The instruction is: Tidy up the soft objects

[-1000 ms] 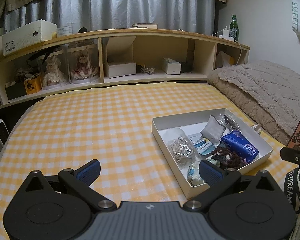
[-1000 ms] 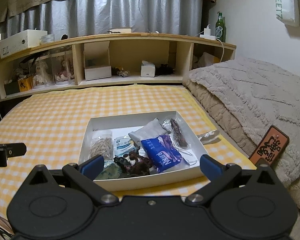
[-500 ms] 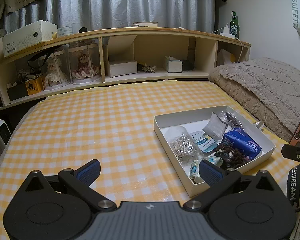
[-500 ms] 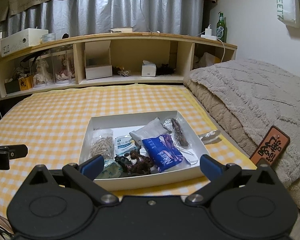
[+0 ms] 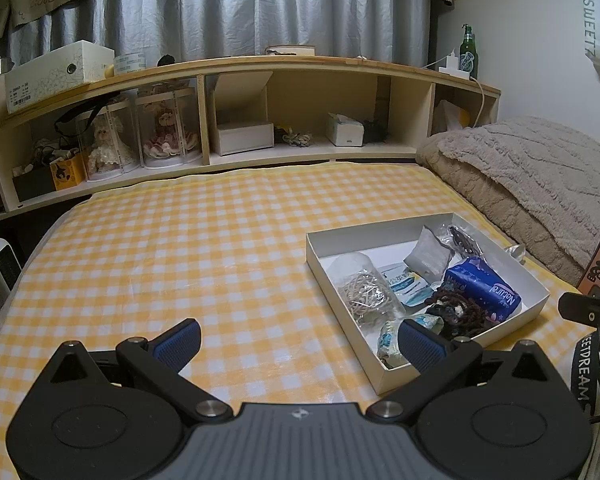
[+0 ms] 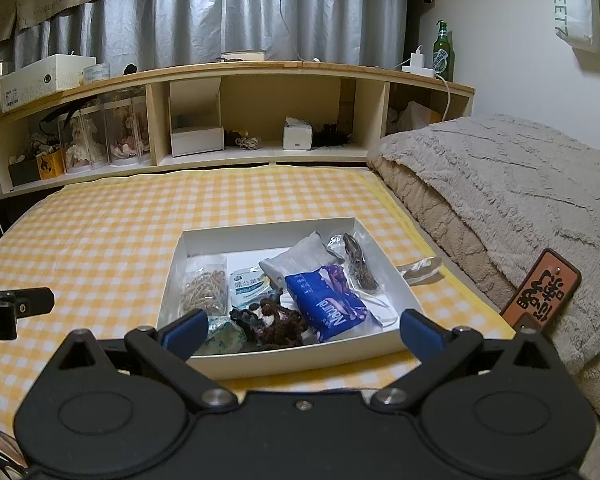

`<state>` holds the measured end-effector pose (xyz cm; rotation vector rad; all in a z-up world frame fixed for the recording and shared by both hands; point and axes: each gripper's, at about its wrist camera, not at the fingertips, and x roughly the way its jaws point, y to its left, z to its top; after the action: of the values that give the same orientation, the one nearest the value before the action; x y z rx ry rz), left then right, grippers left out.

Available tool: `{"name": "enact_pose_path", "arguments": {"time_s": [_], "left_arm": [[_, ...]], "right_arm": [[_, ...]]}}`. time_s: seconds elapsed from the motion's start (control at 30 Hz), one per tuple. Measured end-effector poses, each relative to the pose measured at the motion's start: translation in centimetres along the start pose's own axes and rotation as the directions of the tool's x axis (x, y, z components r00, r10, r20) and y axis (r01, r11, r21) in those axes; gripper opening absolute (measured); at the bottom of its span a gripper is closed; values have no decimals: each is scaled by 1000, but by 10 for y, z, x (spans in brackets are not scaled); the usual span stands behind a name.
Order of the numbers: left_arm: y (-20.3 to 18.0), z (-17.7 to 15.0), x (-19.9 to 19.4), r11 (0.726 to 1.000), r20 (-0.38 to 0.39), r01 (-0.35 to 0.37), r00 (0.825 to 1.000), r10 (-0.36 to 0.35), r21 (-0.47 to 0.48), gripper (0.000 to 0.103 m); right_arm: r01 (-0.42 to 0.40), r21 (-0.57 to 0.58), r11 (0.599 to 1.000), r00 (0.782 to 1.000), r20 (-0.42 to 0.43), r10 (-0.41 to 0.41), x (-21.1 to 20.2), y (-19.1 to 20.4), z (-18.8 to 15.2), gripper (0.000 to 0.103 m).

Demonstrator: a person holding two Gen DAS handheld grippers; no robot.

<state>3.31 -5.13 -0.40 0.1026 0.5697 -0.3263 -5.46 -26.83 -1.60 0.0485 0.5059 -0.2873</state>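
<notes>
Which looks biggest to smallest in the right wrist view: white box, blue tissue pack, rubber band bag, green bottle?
1. white box
2. blue tissue pack
3. rubber band bag
4. green bottle, though it stands far back on the shelf, so its true size is unsure.

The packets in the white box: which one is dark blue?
The tissue pack printed "Natural", lying near the front of the white box. The other packets are clear, white or pale; only it is dark blue.

A yellow-checked bed (image 6: 108, 240) carries a white box (image 6: 268, 232) and folded grey blanket (image 6: 500, 184).
</notes>
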Motion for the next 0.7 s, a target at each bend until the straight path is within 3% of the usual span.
{"name": "enact_pose_path", "arguments": {"time_s": [0.7], "left_arm": [[1,0,0,1000,0,1,1000,-1,0,103]], "right_arm": [[-2,-2,1000,1000,-1,2,1,1,-2,103]]}}
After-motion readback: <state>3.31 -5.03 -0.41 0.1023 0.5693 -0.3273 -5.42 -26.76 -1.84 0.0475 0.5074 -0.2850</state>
